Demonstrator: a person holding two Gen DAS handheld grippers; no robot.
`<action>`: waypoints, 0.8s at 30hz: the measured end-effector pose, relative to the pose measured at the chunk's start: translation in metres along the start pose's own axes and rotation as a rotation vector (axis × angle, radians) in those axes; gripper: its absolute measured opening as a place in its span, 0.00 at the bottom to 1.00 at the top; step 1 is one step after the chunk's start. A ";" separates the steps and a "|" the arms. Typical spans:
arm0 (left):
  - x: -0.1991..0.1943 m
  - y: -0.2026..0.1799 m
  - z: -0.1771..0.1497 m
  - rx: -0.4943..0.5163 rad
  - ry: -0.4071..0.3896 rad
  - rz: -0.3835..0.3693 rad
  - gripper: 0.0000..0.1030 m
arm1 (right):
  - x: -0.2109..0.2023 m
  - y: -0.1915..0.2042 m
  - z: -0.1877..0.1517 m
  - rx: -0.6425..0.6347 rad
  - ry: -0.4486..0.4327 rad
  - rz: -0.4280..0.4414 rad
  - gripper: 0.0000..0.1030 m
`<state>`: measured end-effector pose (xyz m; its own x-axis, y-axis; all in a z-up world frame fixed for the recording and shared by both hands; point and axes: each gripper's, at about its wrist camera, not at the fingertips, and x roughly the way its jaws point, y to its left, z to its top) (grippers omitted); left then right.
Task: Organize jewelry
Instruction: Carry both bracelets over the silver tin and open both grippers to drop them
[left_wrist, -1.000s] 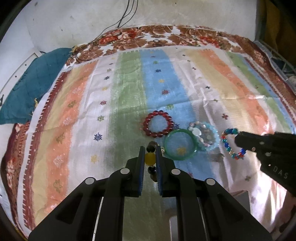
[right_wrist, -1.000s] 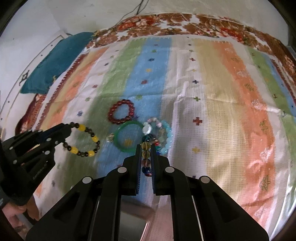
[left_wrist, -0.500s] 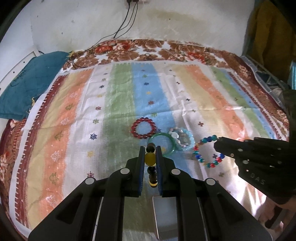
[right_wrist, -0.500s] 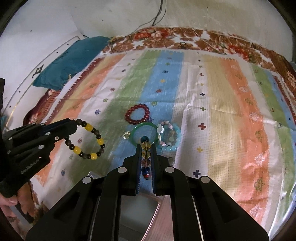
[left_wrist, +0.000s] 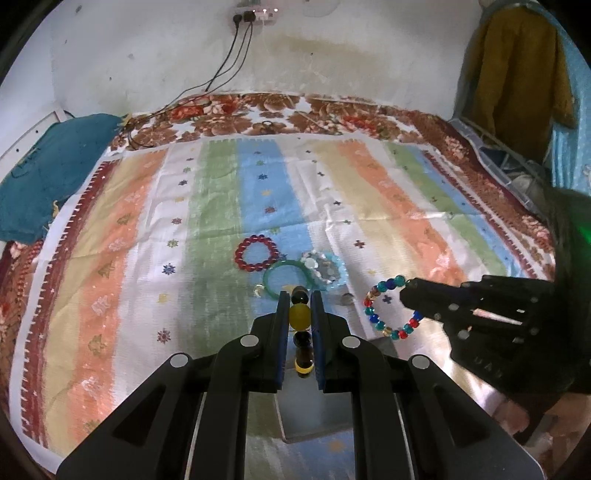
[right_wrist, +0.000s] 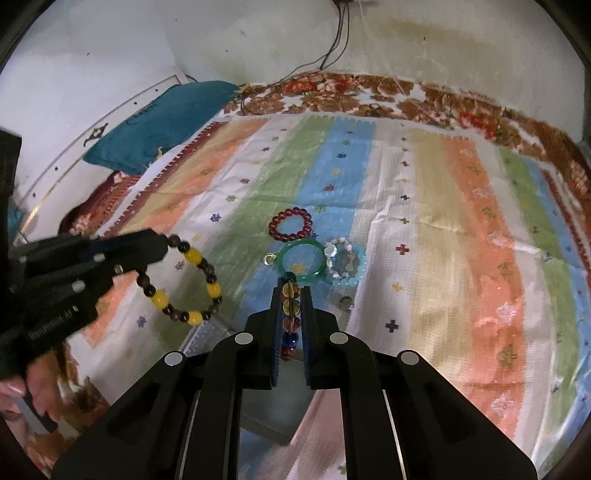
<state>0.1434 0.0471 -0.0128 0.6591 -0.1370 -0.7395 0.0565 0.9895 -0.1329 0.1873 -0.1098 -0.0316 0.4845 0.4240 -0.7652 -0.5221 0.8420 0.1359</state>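
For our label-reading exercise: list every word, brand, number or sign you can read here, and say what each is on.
"UA": raised letters, seen partly and upside down, on the right gripper body; the rest is unreadable.
Dark scribble on the teal cushion: too blurred to read.
Nothing else carries text.

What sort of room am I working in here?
Likely a bedroom at home: a bed with a striped cloth over a floral sheet, a teal pillow by the wall, and clothes hanging in the corner.

On the bed's cloth (left_wrist: 221, 206) a bead bracelet (left_wrist: 257, 253) lies behind a bangle (left_wrist: 286, 277), with a bracelet pile (left_wrist: 325, 268) touching the bangle's right side.
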 end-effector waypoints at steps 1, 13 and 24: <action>-0.001 0.000 -0.002 -0.003 -0.001 -0.001 0.11 | -0.001 0.001 -0.002 -0.001 0.001 0.002 0.10; -0.010 -0.008 -0.022 -0.004 0.034 -0.089 0.11 | -0.010 0.008 -0.026 -0.009 0.009 0.044 0.10; -0.011 -0.012 -0.030 0.021 0.050 -0.081 0.11 | -0.012 0.012 -0.038 0.002 0.030 0.056 0.10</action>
<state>0.1123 0.0350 -0.0227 0.6136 -0.2182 -0.7589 0.1242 0.9758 -0.1801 0.1487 -0.1177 -0.0445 0.4331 0.4604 -0.7749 -0.5466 0.8177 0.1803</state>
